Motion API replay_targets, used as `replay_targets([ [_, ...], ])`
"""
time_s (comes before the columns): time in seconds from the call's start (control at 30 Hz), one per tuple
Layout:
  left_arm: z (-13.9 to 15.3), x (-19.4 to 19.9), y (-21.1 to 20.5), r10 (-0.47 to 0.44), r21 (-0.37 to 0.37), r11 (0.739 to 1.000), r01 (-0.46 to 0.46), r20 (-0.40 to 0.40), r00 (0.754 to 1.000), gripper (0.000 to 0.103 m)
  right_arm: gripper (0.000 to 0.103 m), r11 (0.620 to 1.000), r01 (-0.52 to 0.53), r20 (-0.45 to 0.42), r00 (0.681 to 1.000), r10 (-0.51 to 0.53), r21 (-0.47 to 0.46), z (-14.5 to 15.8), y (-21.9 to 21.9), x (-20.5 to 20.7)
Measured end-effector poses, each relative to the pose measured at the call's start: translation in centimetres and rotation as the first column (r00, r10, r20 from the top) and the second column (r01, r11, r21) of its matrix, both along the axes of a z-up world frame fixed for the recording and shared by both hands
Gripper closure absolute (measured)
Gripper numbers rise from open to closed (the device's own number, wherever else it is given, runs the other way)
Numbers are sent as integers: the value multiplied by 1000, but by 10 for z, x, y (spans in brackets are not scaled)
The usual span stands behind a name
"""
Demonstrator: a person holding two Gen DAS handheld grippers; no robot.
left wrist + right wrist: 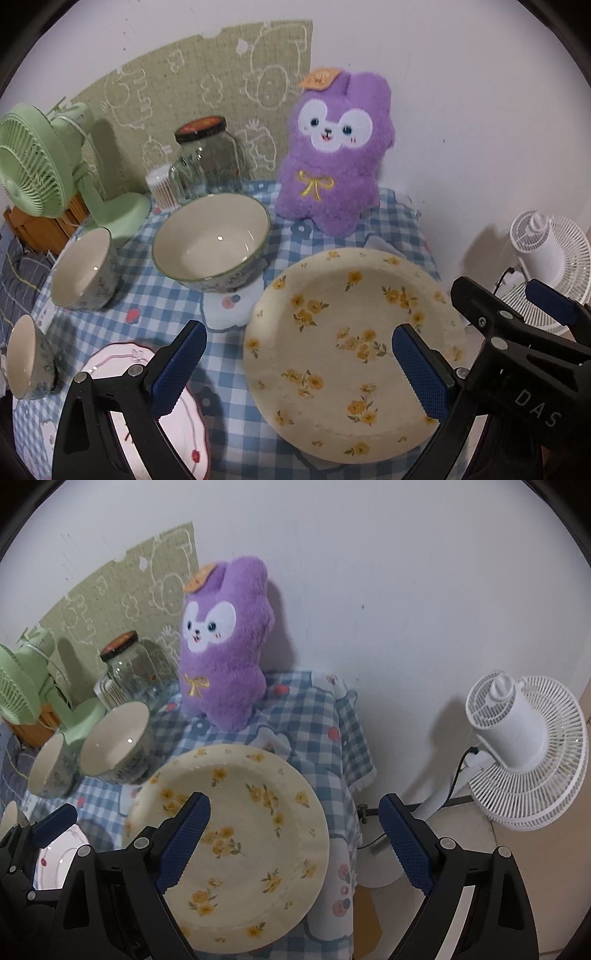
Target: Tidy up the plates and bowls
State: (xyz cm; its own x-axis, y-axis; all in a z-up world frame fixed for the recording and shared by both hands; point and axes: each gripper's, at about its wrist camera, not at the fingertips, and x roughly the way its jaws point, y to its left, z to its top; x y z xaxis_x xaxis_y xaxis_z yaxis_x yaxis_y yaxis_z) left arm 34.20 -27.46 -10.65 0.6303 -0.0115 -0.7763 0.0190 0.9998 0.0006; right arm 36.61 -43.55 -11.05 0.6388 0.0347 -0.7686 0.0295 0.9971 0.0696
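Observation:
A cream plate with yellow flowers (351,350) lies on the checked tablecloth at the right; it also shows in the right wrist view (240,834). A large bowl (212,240) sits behind it, with two small bowls (83,267) (27,358) to the left. A pink-rimmed plate (177,424) lies at the front left. My left gripper (299,369) is open and empty, hovering between the two plates. My right gripper (295,845) is open and empty, above the cream plate's right edge; it also shows in the left wrist view (506,310).
A purple plush toy (332,155) stands at the back against the wall. A glass jar (207,158), a cotton swab tub (160,186) and a green fan (44,166) stand at the back left. A white fan (524,749) stands on the floor beyond the table's right edge (354,775).

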Motion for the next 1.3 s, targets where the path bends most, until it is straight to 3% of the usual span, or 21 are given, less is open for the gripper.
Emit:
replay_targets([
  [0.67, -52, 31, -4, 17, 30, 999, -14, -80, 997, 2, 9, 1000, -15, -97, 995, 17, 14, -56, 0, 32],
  [0.87, -60, 39, 1, 6, 13, 1000, -5, -107, 994, 7, 9, 999, -8, -108, 994, 11, 31, -65, 0, 38],
  [1.17, -70, 46, 4, 23, 46, 999, -17, -137, 990, 21, 24, 999, -23, -150, 988, 29, 41, -75, 5, 46],
  [1.3, -71, 48, 5, 24, 43, 999, -18, -145, 989, 22, 31, 998, -11, -169, 985, 20, 57, -79, 5, 47],
])
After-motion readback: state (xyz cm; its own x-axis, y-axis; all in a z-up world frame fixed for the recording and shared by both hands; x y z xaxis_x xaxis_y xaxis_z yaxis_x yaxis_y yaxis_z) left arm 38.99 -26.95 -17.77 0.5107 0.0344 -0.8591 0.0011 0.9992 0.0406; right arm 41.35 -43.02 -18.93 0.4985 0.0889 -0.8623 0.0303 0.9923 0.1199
